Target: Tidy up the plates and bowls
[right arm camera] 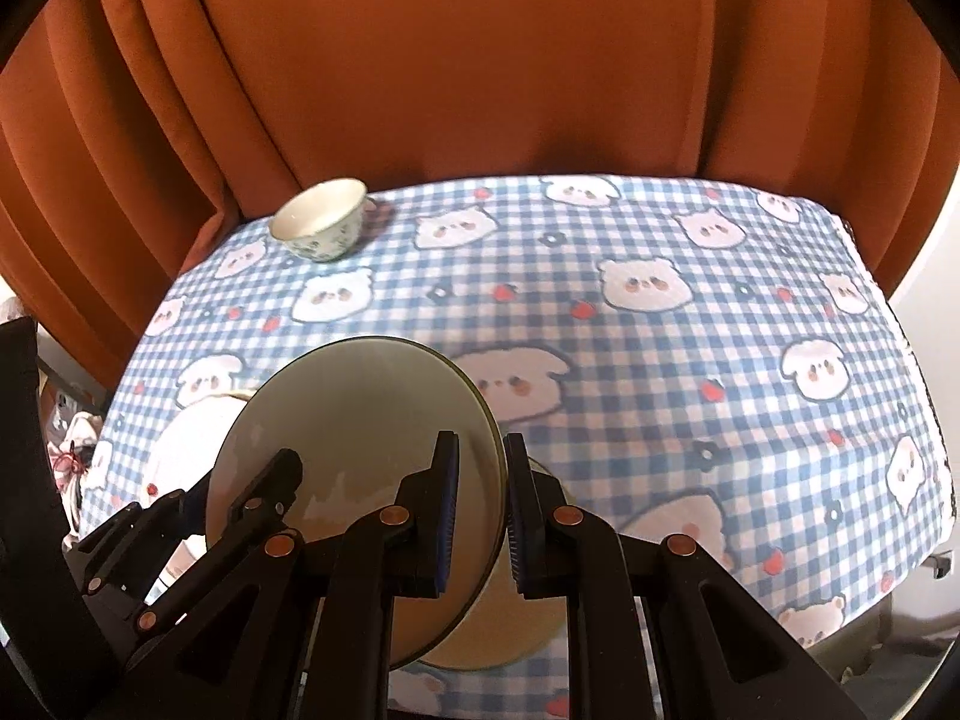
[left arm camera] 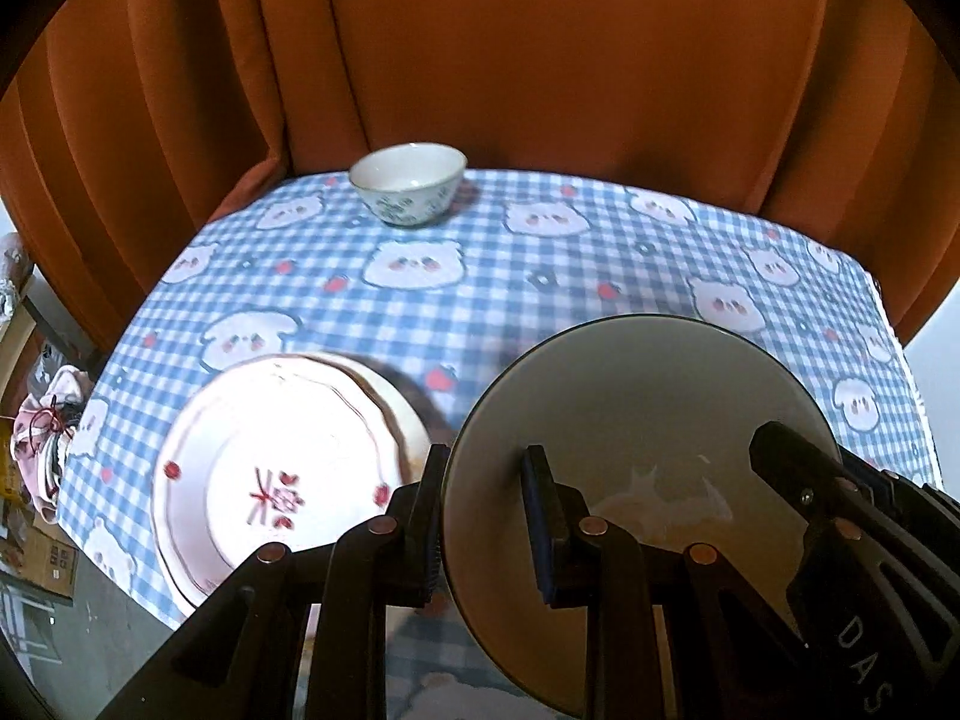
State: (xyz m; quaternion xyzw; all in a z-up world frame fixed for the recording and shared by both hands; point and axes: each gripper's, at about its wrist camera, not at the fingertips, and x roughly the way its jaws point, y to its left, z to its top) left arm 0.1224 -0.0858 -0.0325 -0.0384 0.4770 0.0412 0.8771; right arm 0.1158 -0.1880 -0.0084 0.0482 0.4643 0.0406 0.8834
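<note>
A grey-green plate with a dark rim is held tilted above the table by both grippers. My left gripper is shut on its left rim. My right gripper is shut on its right rim; the plate shows in the right wrist view too. The right gripper's finger also shows in the left wrist view. A stack of white plates with red marks lies at the near left. A small patterned bowl stands at the far edge, also in the right wrist view.
The table has a blue checked cloth with bears. An orange curtain hangs behind it. Another pale dish lies under the held plate. Clutter and boxes lie on the floor at the left.
</note>
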